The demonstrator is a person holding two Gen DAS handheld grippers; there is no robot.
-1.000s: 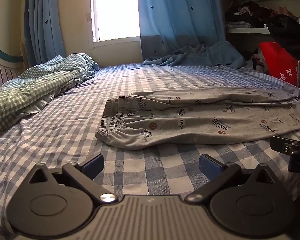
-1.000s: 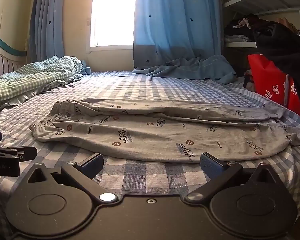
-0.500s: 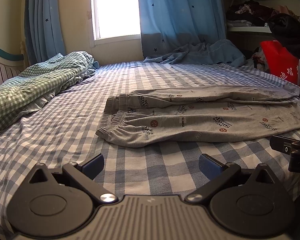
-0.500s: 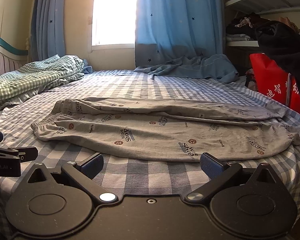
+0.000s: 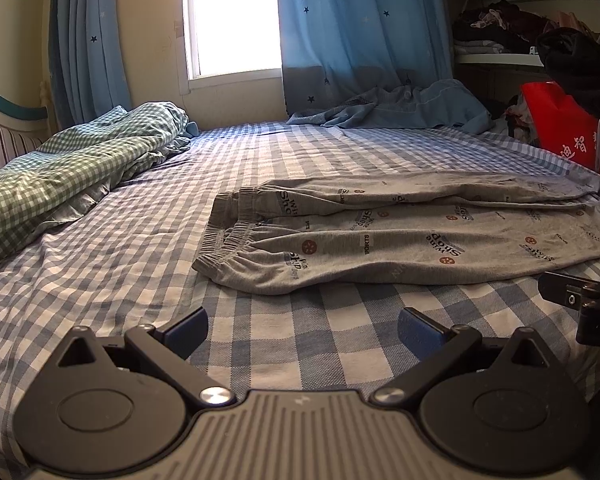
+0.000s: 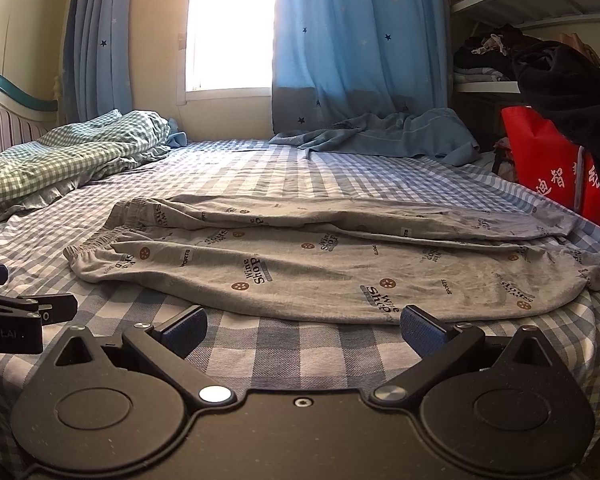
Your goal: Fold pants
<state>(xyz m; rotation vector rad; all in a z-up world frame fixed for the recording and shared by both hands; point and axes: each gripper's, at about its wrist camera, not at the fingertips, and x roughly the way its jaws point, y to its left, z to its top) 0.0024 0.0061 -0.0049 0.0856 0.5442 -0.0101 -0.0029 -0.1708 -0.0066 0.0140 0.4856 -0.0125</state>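
- Pants [image 5: 400, 236] flat on checked bed [image 5: 140, 248], waistband left.
- Left tool [image 5: 302, 326] and right tool [image 6: 303, 326]: both spread wide, holding nothing, short of fabric.
- Only right view shows leg cuffs [image 6: 596, 272].

Sunlit window [image 5: 232, 16], blue star curtains [image 5: 360, 28], checked bed [image 5: 260, 152], cluttered shelves [image 6: 512, 12]

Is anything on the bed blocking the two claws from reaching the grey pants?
No. Only bare checked sheet lies between the open left claw and the pants, and between the open right claw and them.
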